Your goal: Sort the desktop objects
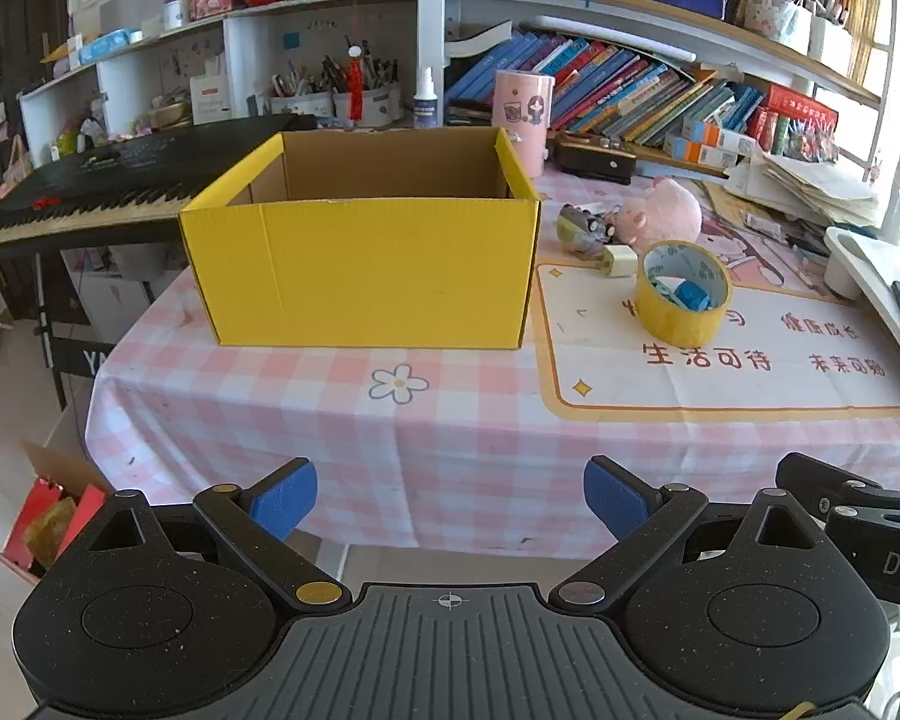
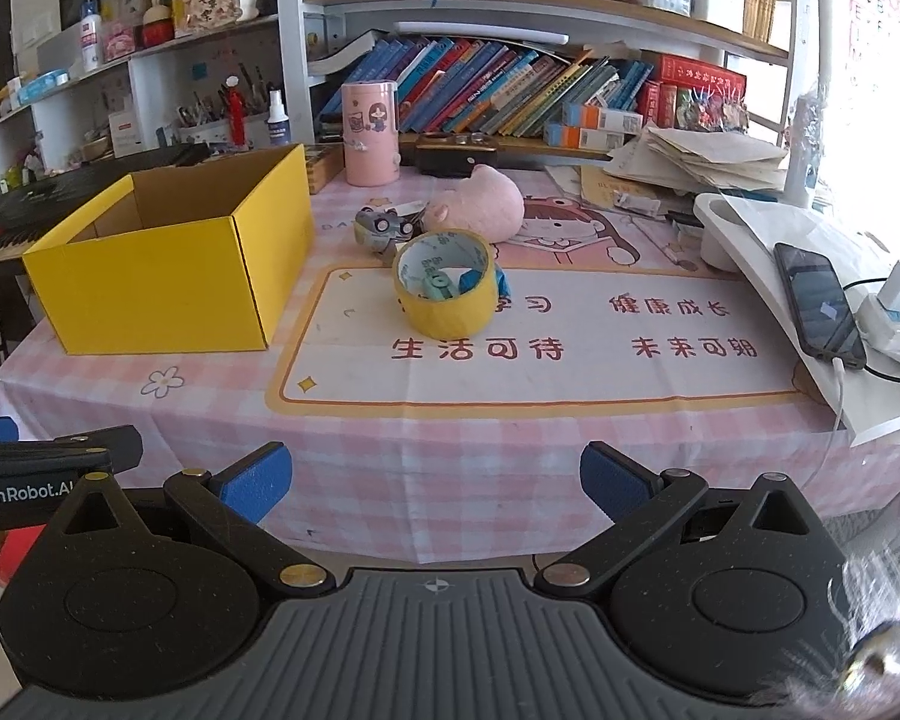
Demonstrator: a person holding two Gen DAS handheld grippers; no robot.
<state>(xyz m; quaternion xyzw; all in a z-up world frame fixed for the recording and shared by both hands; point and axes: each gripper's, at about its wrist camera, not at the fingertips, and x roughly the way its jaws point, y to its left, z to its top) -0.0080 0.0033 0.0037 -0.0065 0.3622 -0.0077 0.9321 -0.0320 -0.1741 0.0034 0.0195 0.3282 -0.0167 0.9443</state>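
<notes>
A pink checked tablecloth (image 1: 306, 420) covers the table. From the left gripper (image 1: 450, 498), jaws spread and empty, the open yellow box (image 1: 360, 276) sits at 11 o'clock and the yellow tape roll (image 1: 684, 294) at 1 o'clock, blue bits half hidden inside. A black keyboard (image 1: 90, 186) is cut off left. The right gripper (image 2: 435, 483) is spread too, bookshelves (image 2: 510, 90) behind

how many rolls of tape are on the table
1. The yellow tape roll stands on the printed mat, right of the yellow box and in front of the pink plush, with small blue items inside its core. More could be hidden inside the box or behind the clutter.
</notes>
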